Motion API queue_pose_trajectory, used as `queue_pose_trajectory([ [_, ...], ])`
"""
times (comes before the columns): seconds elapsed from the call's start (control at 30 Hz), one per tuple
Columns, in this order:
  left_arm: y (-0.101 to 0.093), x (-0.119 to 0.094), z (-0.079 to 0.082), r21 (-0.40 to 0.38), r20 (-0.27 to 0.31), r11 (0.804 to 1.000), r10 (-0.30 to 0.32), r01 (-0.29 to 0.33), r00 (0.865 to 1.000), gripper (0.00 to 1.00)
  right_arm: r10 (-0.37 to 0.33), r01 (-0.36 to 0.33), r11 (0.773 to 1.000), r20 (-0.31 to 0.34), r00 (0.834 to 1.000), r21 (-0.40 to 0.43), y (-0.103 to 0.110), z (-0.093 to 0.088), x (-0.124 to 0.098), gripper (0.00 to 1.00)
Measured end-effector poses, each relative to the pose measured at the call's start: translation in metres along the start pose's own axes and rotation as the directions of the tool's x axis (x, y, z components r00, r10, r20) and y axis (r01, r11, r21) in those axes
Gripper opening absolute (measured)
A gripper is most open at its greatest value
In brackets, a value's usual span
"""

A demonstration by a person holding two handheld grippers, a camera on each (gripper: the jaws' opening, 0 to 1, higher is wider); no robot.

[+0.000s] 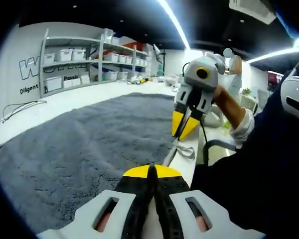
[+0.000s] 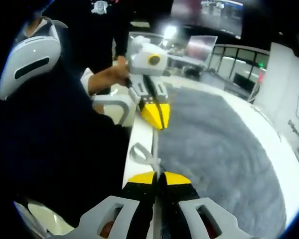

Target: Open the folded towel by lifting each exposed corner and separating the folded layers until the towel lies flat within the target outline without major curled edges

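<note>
Towel (image 1: 89,144) spread nearly flat across frame centre on counter (image 1: 70,99); both claws, left claw (image 1: 152,172) and right claw (image 2: 158,175), closed, seemingly empty; only edge-checking remains

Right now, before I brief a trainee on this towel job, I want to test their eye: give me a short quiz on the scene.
1. True or false: the grey towel lies bunched in a heap on the white table.
2. The left tongs and right tongs are: A both wide open, B both shut, C one open and one shut.
3. Fill in: the shelving behind the table holds white ____.
Key: 1 false, it lies spread out; 2 B; 3 bins.
</note>
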State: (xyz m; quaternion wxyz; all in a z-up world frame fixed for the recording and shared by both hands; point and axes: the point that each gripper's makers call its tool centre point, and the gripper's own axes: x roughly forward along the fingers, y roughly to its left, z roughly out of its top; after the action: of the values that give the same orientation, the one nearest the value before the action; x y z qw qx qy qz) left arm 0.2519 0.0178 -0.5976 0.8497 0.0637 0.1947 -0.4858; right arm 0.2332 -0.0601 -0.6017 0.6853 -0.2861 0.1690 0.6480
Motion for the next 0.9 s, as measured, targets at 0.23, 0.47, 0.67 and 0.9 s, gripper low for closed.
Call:
queue_pose_trajectory([
  [0.23, -0.002, 0.0003, 0.0, -0.011, -0.011, 1.0, -0.001, 0.001, 1.0, 0.01, 0.021, -0.021, 1.0, 0.003, 1.0, 0.003, 0.0045, 0.0004, -0.0009, 0.01],
  [0.47, -0.0029, 0.0006, 0.0, -0.036, -0.017, 0.999, 0.0, 0.0, 1.0, 0.01, 0.027, -0.027, 1.0, 0.003, 1.0, 0.003, 0.0054, 0.0001, -0.0018, 0.01],
  [0.67, -0.0047, 0.0007, -0.0003, -0.039, -0.026, 0.999, -0.003, 0.001, 1.0, 0.01, 0.033, -0.033, 0.999, 0.001, 0.999, -0.001, 0.0067, -0.0004, -0.0024, 0.01],
  [0.9, -0.007, -0.0001, -0.0009, -0.048, -0.031, 0.999, -0.011, 0.009, 0.999, 0.01, 0.041, -0.041, 0.999, 0.0, 0.999, -0.015, 0.0086, -0.0006, -0.0033, 0.01],
])
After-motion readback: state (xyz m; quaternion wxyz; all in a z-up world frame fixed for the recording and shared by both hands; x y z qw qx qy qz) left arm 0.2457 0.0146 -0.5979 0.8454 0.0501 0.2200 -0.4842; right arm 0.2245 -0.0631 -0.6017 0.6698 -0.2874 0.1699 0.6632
